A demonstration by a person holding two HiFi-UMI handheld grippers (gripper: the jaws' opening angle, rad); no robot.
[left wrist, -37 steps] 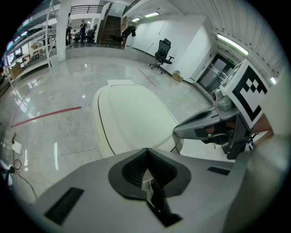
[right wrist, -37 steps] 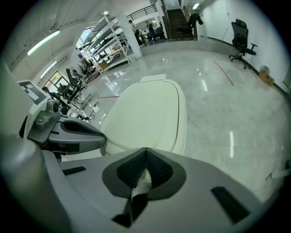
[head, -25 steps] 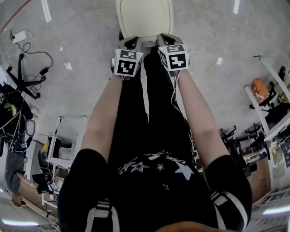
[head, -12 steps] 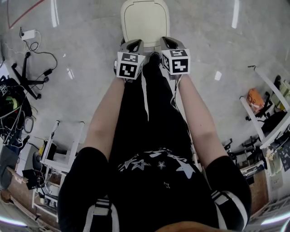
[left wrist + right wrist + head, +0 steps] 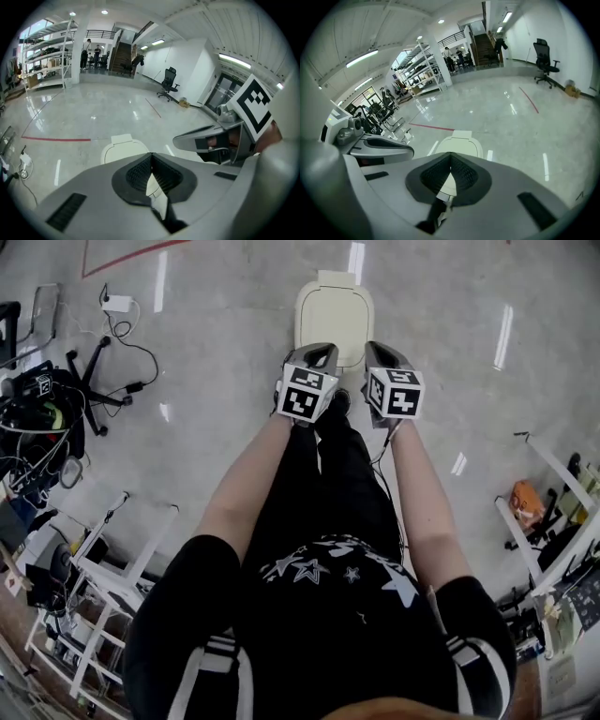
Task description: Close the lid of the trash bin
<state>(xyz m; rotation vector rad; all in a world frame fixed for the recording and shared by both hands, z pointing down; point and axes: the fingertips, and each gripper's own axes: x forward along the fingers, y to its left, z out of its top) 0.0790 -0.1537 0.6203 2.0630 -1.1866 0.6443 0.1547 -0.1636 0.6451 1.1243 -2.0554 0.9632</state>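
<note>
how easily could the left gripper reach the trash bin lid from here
Probably easily. The left gripper hangs over the near end of the trash bin lid, jaws shut, with nothing visible between them. The right gripper sits beside it, not in its way.

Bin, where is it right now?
In the head view the bin stands on the floor at top centre, just beyond the left tool and the right tool.

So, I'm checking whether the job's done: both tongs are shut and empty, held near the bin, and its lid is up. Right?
Not quite. The head view shows the lid down, flat on top. The rest holds: the left tongs and right tongs are shut, empty, and near it.
</note>
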